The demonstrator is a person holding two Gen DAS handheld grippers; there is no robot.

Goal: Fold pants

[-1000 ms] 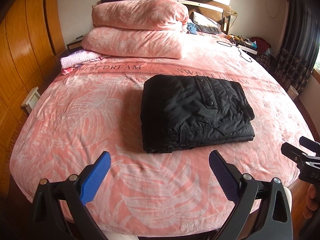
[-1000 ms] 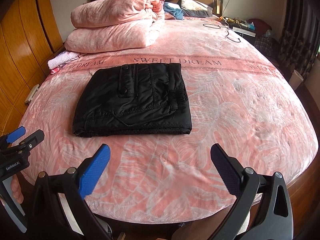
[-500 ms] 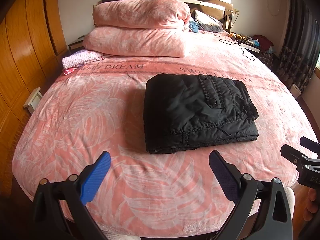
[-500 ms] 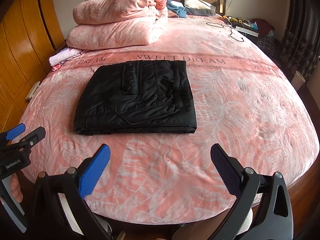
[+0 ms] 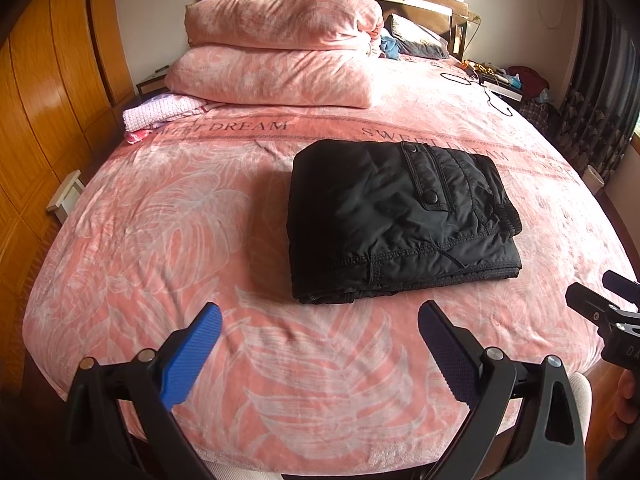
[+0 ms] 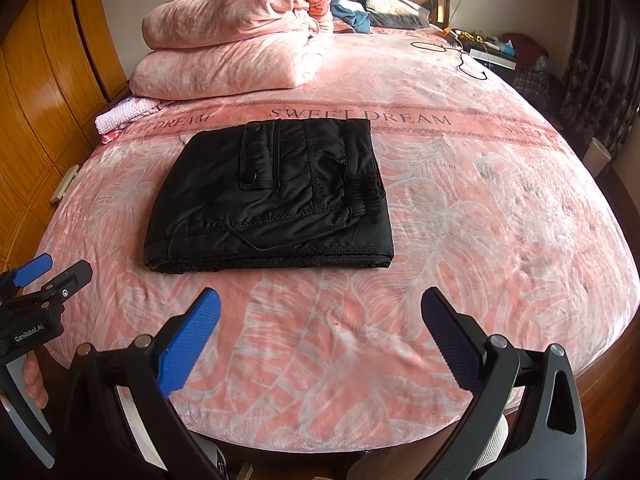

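Note:
The black pants [image 5: 400, 220] lie folded into a compact rectangle on the pink bedspread [image 5: 160, 220], a buttoned pocket flap on top. They also show in the right wrist view [image 6: 272, 196]. My left gripper [image 5: 320, 324] is open and empty, held over the bed's near edge, short of the pants. My right gripper [image 6: 320, 312] is open and empty, also at the near edge, apart from the pants. The right gripper shows at the right edge of the left wrist view [image 5: 604, 312]; the left gripper shows at the left edge of the right wrist view [image 6: 44, 280].
A folded pink duvet [image 5: 280, 52] and pillows are stacked at the headboard. A small pink knit cloth [image 5: 160, 110] lies at the bed's far left. A black cable [image 6: 460, 56] lies far right. Wooden wardrobe [image 5: 48, 100] on the left, dark curtains [image 5: 600, 100] on the right.
Both grippers have drifted slightly, so the pants sit a little lower and closer in both views. The pants have not moved and both grippers stay open.

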